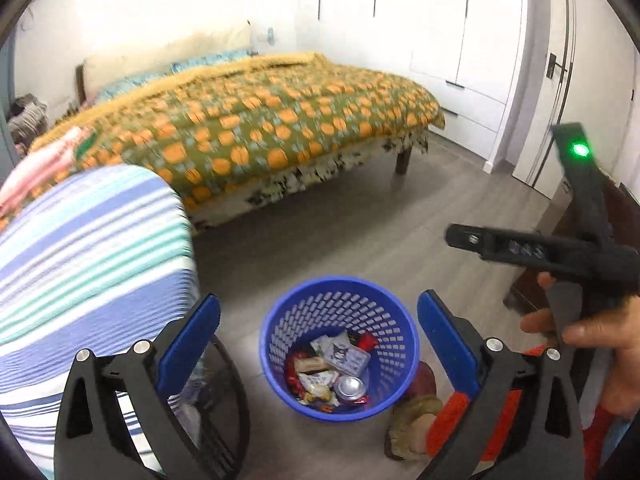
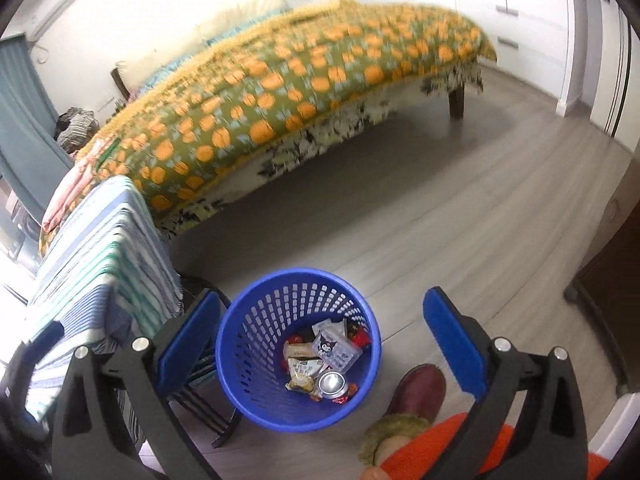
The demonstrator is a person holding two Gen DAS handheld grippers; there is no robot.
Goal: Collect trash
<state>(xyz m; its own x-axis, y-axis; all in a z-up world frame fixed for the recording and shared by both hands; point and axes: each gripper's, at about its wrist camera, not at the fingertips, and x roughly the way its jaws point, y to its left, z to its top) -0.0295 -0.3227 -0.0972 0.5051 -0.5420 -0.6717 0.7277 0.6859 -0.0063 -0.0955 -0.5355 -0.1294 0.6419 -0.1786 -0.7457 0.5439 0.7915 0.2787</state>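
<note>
A blue perforated waste basket (image 1: 280,332) stands on the grey floor and also shows in the right wrist view (image 2: 248,344). Inside lie several wrappers, a small box with a cartoon print (image 1: 346,358) and a crushed silver can (image 1: 351,387); the box (image 2: 336,350) and can (image 2: 332,383) also show in the right wrist view. My left gripper (image 1: 320,320) is open and empty, held above the basket. My right gripper (image 2: 324,316) is open and empty, also above the basket. The right gripper's body (image 1: 576,240) shows at the right of the left wrist view, held by a hand.
A small table under a blue-and-green striped cloth (image 1: 88,264) stands left of the basket. A bed with an orange-patterned quilt (image 1: 260,128) fills the back. White wardrobes (image 1: 460,40) line the far wall. A foot in a maroon shoe (image 2: 420,392) is right of the basket.
</note>
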